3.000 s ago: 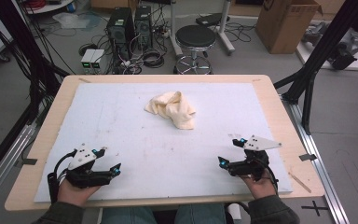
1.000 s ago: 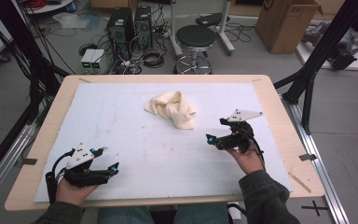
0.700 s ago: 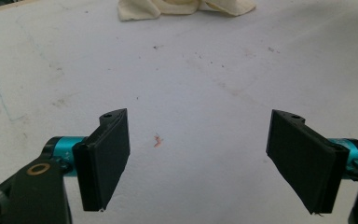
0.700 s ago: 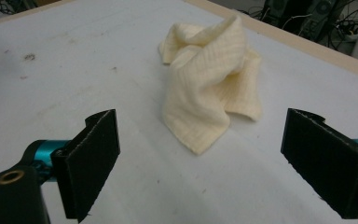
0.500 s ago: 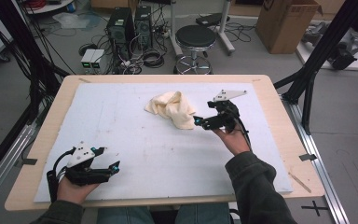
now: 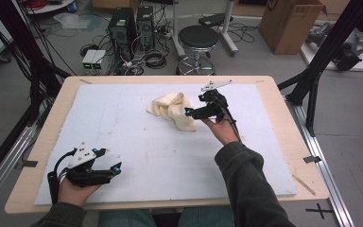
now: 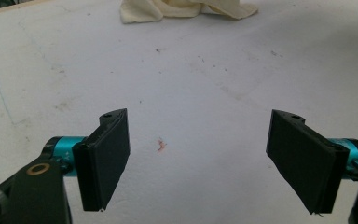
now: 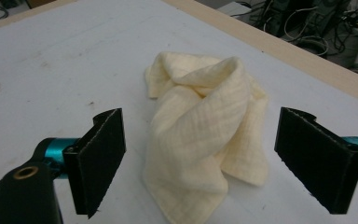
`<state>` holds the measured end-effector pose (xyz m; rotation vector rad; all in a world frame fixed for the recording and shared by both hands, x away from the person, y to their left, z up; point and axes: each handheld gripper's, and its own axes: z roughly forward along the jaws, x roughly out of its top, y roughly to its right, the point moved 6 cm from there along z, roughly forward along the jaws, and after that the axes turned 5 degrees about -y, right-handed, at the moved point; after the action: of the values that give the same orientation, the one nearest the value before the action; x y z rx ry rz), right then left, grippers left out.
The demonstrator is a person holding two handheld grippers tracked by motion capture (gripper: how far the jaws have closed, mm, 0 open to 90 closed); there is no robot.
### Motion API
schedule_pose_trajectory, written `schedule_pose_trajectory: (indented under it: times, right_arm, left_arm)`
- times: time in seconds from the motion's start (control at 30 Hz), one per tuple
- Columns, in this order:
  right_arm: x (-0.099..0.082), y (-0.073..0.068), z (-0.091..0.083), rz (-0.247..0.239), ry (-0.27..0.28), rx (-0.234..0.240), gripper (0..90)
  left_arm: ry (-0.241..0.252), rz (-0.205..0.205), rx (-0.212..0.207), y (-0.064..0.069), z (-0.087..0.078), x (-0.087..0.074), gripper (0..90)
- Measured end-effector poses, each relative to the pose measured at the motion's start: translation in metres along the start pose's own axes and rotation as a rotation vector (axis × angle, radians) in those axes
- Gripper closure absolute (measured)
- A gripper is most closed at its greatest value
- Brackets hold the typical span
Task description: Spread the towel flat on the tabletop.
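A crumpled cream cloth (image 6: pixel 172 109) lies on the white foam board (image 6: pixel 123 137), a little past its middle. My right gripper (image 6: pixel 190 112) hovers at the cloth's right edge and points left at it. In the right gripper view the cloth (image 8: pixel 205 135) lies in a twisted heap in the wide gap of that gripper (image 8: pixel 200 158); the jaws have just been closing slightly, and neither pad touches the fabric. My left gripper (image 6: pixel 116 169) rests open near the front left corner, nothing in it. From the left gripper (image 7: pixel 200 158) the cloth (image 7: pixel 186 8) lies far ahead.
The board lies on a wooden table (image 6: pixel 28 189). Beyond the far edge stand a round stool (image 6: pixel 198 38), computer cases (image 6: pixel 127 23) with cables and a cardboard box (image 6: pixel 290 23). Black frame posts (image 6: pixel 312 80) rise at both sides.
My right gripper has travelled from the board's front right, away and to the left, up to the cloth. The left gripper and the cloth have stayed put.
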<state>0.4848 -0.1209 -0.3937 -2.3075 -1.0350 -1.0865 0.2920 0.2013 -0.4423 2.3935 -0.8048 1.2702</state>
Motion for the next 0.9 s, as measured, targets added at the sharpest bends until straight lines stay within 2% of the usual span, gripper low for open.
schedule_pose_trajectory:
  times: [0.1, 0.13, 0.33, 0.4, 0.43, 0.47, 0.57, 0.73, 0.83, 0.9]
  right_arm:
    - [0.006, 0.0, 0.019, 0.001, -0.016, -0.019, 16.6]
    - [0.006, 0.0, 0.019, 0.001, -0.016, -0.019, 16.6]
    - [0.014, 0.004, 0.048, 0.017, -0.052, -0.037, 18.9]
    - [0.017, 0.004, 0.056, 0.007, -0.044, -0.048, 23.1]
    - [0.015, 0.007, 0.064, 0.017, -0.044, -0.058, 23.7]
    - [0.015, 0.007, 0.064, 0.017, -0.044, -0.058, 23.7]
    - [0.006, 0.01, 0.08, 0.021, -0.087, -0.077, 25.2]
    - [-0.005, 0.011, 0.099, 0.081, -0.096, -0.033, 38.0]
    - [-0.009, 0.009, 0.107, 0.077, -0.103, -0.028, 45.6]
    - [-0.012, 0.008, 0.111, 0.092, -0.112, -0.028, 51.6]
  left_arm:
    - [0.0, 0.0, -0.001, 0.0, 0.0, 0.0, 22.0]
    - [0.001, 0.0, -0.001, 0.0, 0.0, 0.0, 22.0]
    - [0.003, -0.001, -0.004, -0.001, 0.0, 0.0, 21.9]
    - [0.007, -0.003, -0.003, -0.002, 0.0, 0.001, 21.9]
    - [0.007, -0.003, -0.005, -0.002, 0.001, 0.001, 21.9]
    - [0.007, -0.002, -0.005, -0.002, 0.001, 0.001, 21.9]
    - [0.004, 0.0, -0.008, -0.002, 0.002, 0.001, 22.0]
    - [0.003, 0.001, -0.01, -0.002, 0.002, 0.001, 22.0]
    - [0.004, -0.002, -0.008, -0.003, 0.003, 0.001, 22.0]
    - [0.005, -0.001, -0.011, -0.003, 0.003, 0.001, 22.0]
